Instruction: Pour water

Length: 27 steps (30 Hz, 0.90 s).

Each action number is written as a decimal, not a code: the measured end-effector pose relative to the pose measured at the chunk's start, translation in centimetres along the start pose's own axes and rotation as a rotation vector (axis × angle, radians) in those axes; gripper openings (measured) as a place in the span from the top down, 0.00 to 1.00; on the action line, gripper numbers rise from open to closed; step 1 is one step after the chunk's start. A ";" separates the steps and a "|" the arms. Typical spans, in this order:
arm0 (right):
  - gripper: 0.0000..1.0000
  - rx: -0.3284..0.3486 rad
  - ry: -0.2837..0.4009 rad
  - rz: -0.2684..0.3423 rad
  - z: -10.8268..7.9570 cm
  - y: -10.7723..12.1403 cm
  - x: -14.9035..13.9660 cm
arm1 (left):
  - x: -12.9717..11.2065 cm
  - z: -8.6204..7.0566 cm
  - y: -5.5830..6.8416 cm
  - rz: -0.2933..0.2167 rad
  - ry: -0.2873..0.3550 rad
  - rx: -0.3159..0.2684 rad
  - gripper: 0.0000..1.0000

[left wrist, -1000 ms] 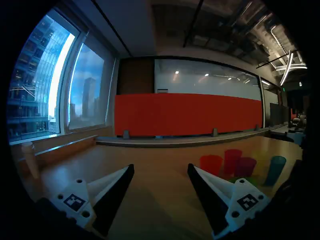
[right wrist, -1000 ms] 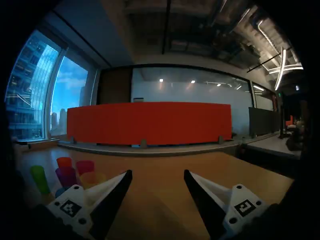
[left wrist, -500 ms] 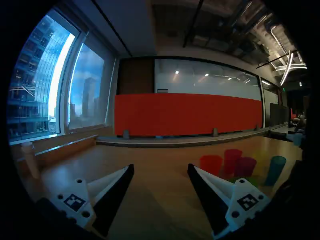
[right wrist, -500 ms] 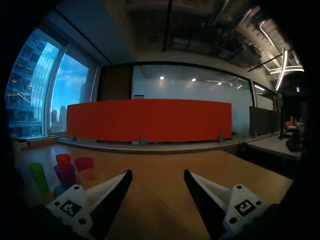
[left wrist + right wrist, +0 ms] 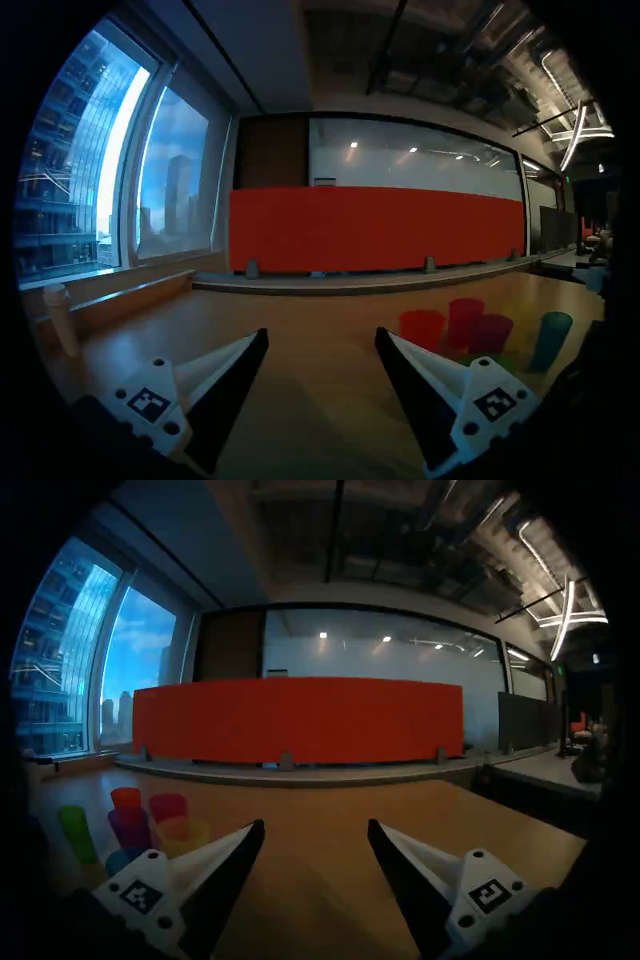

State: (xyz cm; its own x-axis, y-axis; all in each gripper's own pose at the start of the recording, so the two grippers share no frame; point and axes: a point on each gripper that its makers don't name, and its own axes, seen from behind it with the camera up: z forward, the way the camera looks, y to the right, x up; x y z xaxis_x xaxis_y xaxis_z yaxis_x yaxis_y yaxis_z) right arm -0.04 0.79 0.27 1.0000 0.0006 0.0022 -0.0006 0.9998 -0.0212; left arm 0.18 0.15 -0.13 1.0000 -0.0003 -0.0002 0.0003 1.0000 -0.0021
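A cluster of coloured plastic cups stands on the wooden table. In the left gripper view it sits right of centre: an orange-red cup [image 5: 422, 329], a red cup [image 5: 465, 319], a magenta cup [image 5: 490, 334] and a teal cup [image 5: 551, 340]. My left gripper [image 5: 322, 342] is open, low over the table, just left of the cups, with nothing between its fingers. In the right gripper view the cups sit at the left: a green cup [image 5: 78, 833], an orange cup [image 5: 126, 799], a purple cup [image 5: 131, 828], a pink cup [image 5: 168, 807] and a yellow cup [image 5: 183, 835]. My right gripper [image 5: 315, 832] is open and holds nothing.
The wooden table [image 5: 320, 320] runs back to a red partition [image 5: 376, 228] with a grey sill. Tall windows [image 5: 96, 192] line the left side. A slim pale bottle [image 5: 60, 318] stands near the left window ledge. Another desk [image 5: 544, 772] lies at the right.
The right gripper view has tipped slightly, so the cups show a little more fully at the left. The left gripper has not moved.
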 end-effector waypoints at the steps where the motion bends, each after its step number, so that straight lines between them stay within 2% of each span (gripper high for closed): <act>1: 0.00 0.002 0.000 0.000 0.1 0.0 0.0 | 0.0 0.0 0.0 0.000 0.000 0.000 0.00; 27: 0.00 0.006 0.000 0.000 0.0 -0.3 -0.2 | 0.0 0.0 0.0 0.000 0.000 0.000 0.00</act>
State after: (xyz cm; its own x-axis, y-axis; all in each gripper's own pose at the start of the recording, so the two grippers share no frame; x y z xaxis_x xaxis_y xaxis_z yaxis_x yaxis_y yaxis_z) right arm -0.20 0.51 0.32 1.0000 0.0010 0.0024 -0.0009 0.9999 -0.0149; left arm 0.19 0.14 -0.13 1.0000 -0.0003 -0.0001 0.0003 1.0000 -0.0020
